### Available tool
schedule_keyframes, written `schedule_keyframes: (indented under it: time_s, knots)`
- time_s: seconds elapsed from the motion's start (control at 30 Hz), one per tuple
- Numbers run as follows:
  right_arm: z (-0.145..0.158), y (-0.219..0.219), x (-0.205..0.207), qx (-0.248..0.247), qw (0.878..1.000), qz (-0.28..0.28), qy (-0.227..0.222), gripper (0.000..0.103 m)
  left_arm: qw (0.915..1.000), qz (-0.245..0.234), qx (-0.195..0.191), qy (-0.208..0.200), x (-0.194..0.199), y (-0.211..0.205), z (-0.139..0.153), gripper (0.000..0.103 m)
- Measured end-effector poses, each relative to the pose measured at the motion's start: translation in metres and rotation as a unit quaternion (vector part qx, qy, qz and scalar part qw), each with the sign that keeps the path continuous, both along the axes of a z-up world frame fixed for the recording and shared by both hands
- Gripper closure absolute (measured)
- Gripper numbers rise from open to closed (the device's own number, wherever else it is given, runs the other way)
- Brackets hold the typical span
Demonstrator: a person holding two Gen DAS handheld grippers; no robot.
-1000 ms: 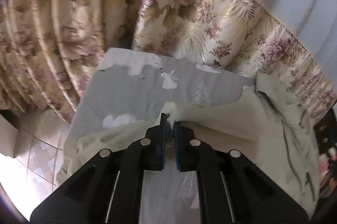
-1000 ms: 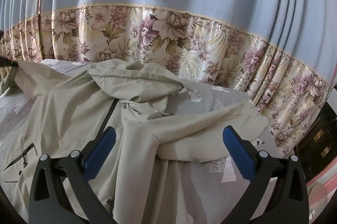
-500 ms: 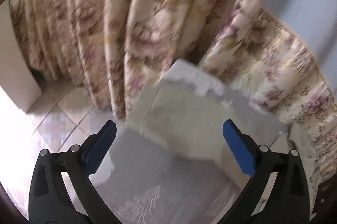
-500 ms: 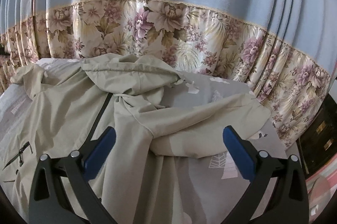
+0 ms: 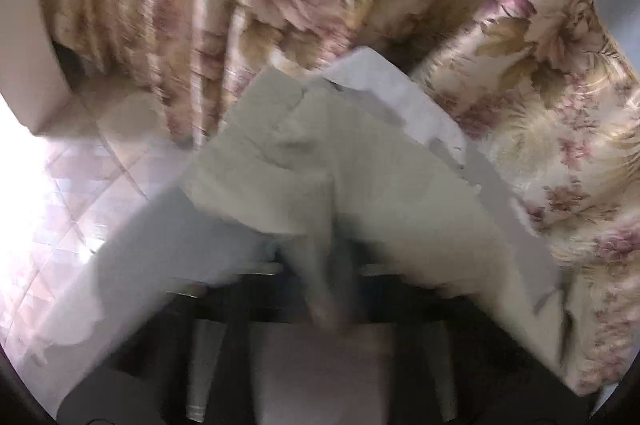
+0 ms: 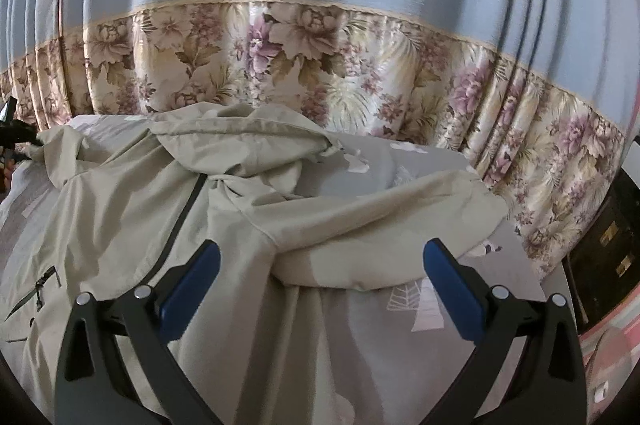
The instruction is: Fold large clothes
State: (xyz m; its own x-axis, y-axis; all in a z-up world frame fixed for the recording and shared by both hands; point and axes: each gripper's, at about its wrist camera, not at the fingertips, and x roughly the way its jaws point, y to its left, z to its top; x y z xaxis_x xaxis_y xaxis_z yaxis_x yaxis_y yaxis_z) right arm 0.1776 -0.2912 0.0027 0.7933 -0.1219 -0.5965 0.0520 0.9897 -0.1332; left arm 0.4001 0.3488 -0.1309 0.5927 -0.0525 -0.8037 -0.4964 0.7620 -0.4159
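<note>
I see the jacket (image 6: pixel 224 201), a thin, matte beige shell with a dark zip down the front and a zipped pocket at the left edge, lying crumpled across the bed (image 6: pixel 384 345), whose grey sheet carries pale printed shapes. Its hood is bunched toward the curtain (image 6: pixel 320 65), blue above and glossy with pleated flowers below; one sleeve folds over to the right in a soft rounded roll. My right gripper (image 6: pixel 318 283) hangs just above the jacket with its blue pads wide apart and nothing between them. The left wrist view is badly smeared: my left gripper (image 5: pixel 326 289) has just snapped together, and a fold of beige cloth seems pinched between the dark fingers, though blur hides the pads. Pale floor tiles (image 5: pixel 60 209) glare at left.
</note>
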Motion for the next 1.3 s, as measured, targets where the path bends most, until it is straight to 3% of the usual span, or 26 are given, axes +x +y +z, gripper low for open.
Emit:
schedule_keyframes:
  time_s: [0.07, 0.17, 0.23, 0.33, 0.4, 0.5, 0.63, 0.7, 0.8, 0.87, 0.9, 0.93, 0.97, 1.0, 1.1, 1.13, 1.23, 1.3]
  knots:
    - [-0.001, -0.006, -0.003, -0.013, 1.0, -0.006, 0.0, 0.002, 0.9996, 0.02, 0.007, -0.02, -0.01, 0.007, 0.012, 0.101]
    - [-0.001, -0.017, -0.007, -0.031, 0.999, -0.014, -0.004, 0.002, 0.9944, 0.051, 0.035, -0.086, -0.052, 0.025, 0.052, 0.101]
    - [-0.001, -0.028, -0.008, -0.031, 0.999, -0.017, -0.003, 0.002, 0.993, 0.045, 0.056, -0.093, -0.063, 0.024, 0.068, 0.101]
    - [-0.002, -0.045, -0.003, 0.001, 1.0, -0.01, -0.001, 0.002, 0.9883, 0.012, 0.136, -0.067, -0.07, -0.013, 0.088, 0.101]
    - [-0.002, -0.049, 0.001, 0.019, 1.0, -0.004, -0.002, 0.002, 0.9823, -0.023, 0.166, -0.083, -0.081, -0.051, 0.105, 0.101]
    - [-0.002, -0.057, 0.008, 0.055, 0.998, 0.005, -0.002, 0.002, 0.9762, -0.087, 0.154, -0.126, -0.092, -0.111, 0.127, 0.101]
    - [0.0, -0.059, 0.017, 0.099, 0.995, 0.01, 0.002, 0.002, 0.9604, -0.202, 0.091, -0.17, -0.094, -0.213, 0.144, 0.101]
    - [0.002, -0.055, 0.019, 0.103, 0.995, 0.016, 0.0, 0.002, 0.9431, -0.275, 0.053, -0.18, -0.095, -0.276, 0.142, 0.101]
    - [0.006, -0.049, 0.022, 0.097, 0.995, 0.019, 0.002, 0.002, 0.9148, -0.371, 0.021, -0.159, -0.095, -0.353, 0.121, 0.1]
    - [0.007, -0.045, 0.023, 0.093, 0.995, 0.02, 0.005, 0.002, 0.89, -0.441, 0.003, -0.115, -0.096, -0.401, 0.095, 0.091]
    - [0.008, -0.044, 0.024, 0.091, 0.996, 0.02, 0.008, 0.002, 0.8821, -0.46, 0.0, -0.102, -0.099, -0.412, 0.088, 0.071]
    - [0.01, -0.042, 0.023, 0.093, 0.995, 0.021, 0.011, 0.002, 0.875, -0.476, 0.005, -0.09, -0.104, -0.421, 0.08, 0.039]
    - [0.01, -0.042, 0.023, 0.096, 0.995, 0.023, 0.014, 0.002, 0.8717, -0.482, 0.025, -0.088, -0.111, -0.427, 0.076, 0.024]
    - [0.011, -0.041, 0.023, 0.101, 0.994, 0.026, 0.016, 0.002, 0.8717, -0.475, 0.066, -0.099, -0.121, -0.427, 0.077, 0.01]
    - [0.011, -0.027, 0.03, 0.106, 0.993, 0.044, 0.029, 0.002, 0.8684, -0.452, 0.153, -0.134, -0.141, -0.402, 0.094, 0.003]
    - [0.011, -0.017, 0.035, 0.102, 0.993, 0.055, 0.034, 0.002, 0.8706, -0.445, 0.16, -0.137, -0.141, -0.394, 0.099, 0.003]
    - [0.005, 0.017, 0.054, 0.098, 0.989, 0.093, 0.056, 0.002, 0.8884, -0.398, 0.191, -0.128, -0.124, -0.354, 0.108, 0.003]
    - [-0.006, 0.038, 0.071, 0.109, 0.982, 0.12, 0.093, 0.003, 0.9043, -0.357, 0.207, -0.109, -0.104, -0.323, 0.098, 0.003]
